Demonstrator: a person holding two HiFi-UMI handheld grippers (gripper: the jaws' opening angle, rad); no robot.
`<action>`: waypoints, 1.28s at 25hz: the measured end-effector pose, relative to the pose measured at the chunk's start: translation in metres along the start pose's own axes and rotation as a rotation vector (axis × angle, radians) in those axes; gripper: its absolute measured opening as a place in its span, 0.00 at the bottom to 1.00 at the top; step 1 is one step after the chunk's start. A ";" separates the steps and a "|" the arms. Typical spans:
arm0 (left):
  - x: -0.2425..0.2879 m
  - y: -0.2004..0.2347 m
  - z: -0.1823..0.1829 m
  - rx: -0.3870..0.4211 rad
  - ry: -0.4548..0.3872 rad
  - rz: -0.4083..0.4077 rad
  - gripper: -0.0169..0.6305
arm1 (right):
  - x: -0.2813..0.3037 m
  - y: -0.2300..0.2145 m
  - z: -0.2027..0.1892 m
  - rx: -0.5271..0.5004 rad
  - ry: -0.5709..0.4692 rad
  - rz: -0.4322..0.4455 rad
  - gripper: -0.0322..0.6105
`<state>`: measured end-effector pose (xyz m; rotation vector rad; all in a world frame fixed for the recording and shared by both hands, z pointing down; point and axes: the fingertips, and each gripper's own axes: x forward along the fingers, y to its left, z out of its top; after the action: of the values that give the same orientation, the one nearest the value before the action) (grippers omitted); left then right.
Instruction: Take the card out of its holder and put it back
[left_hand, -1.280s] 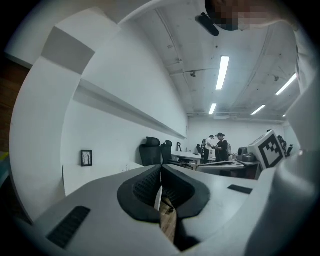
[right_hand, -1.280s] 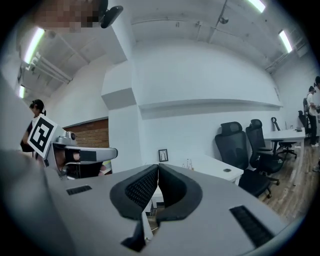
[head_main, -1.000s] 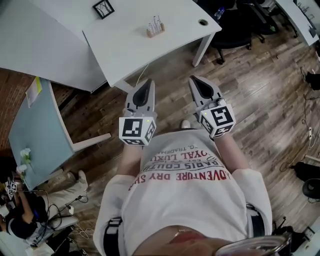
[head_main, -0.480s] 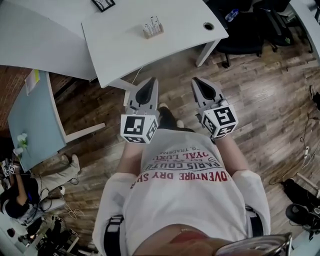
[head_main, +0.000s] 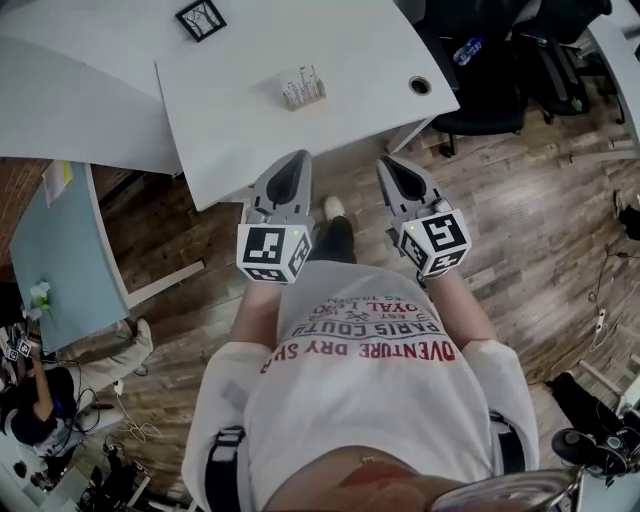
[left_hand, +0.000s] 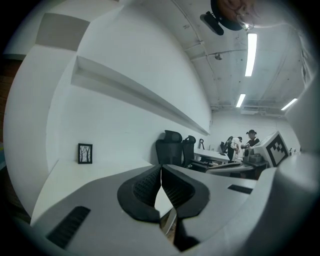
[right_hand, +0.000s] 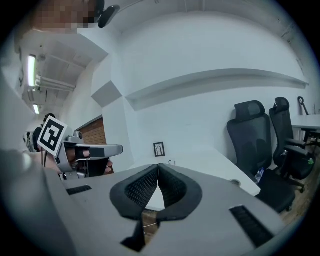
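The card holder (head_main: 303, 87), a small wooden block with white cards upright in it, stands near the middle of the white table (head_main: 240, 120); in the right gripper view it is only a tiny shape (right_hand: 171, 162) on the tabletop. My left gripper (head_main: 299, 158) and right gripper (head_main: 385, 161) are held side by side in front of my chest, over the wooden floor, short of the table's near edge. Both point toward the table. The left gripper (left_hand: 161, 171) and the right gripper (right_hand: 158, 169) each show their jaws pressed together with nothing between them.
A small black picture frame (head_main: 201, 18) sits at the table's far left, a round cable hole (head_main: 420, 86) at its right. Black office chairs (head_main: 490, 60) stand right of the table, with a water bottle (head_main: 466, 50). A pale blue table (head_main: 55, 250) is at the left.
The white table and card holder have come closer and lower in the head view as I step toward them. Both grippers stay shut and side by side.
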<state>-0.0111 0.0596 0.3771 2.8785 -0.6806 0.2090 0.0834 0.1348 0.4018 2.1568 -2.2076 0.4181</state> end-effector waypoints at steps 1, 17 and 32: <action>0.010 0.006 0.004 0.000 -0.004 0.000 0.06 | 0.011 -0.006 0.005 -0.009 0.000 0.003 0.09; 0.119 0.123 0.040 0.006 -0.019 0.051 0.06 | 0.176 -0.060 0.053 -0.079 -0.015 0.086 0.09; 0.145 0.165 0.032 -0.032 0.000 0.259 0.06 | 0.251 -0.073 0.052 -0.120 0.041 0.360 0.09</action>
<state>0.0456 -0.1541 0.3941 2.7534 -1.0459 0.2298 0.1540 -0.1219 0.4160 1.6788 -2.5274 0.3240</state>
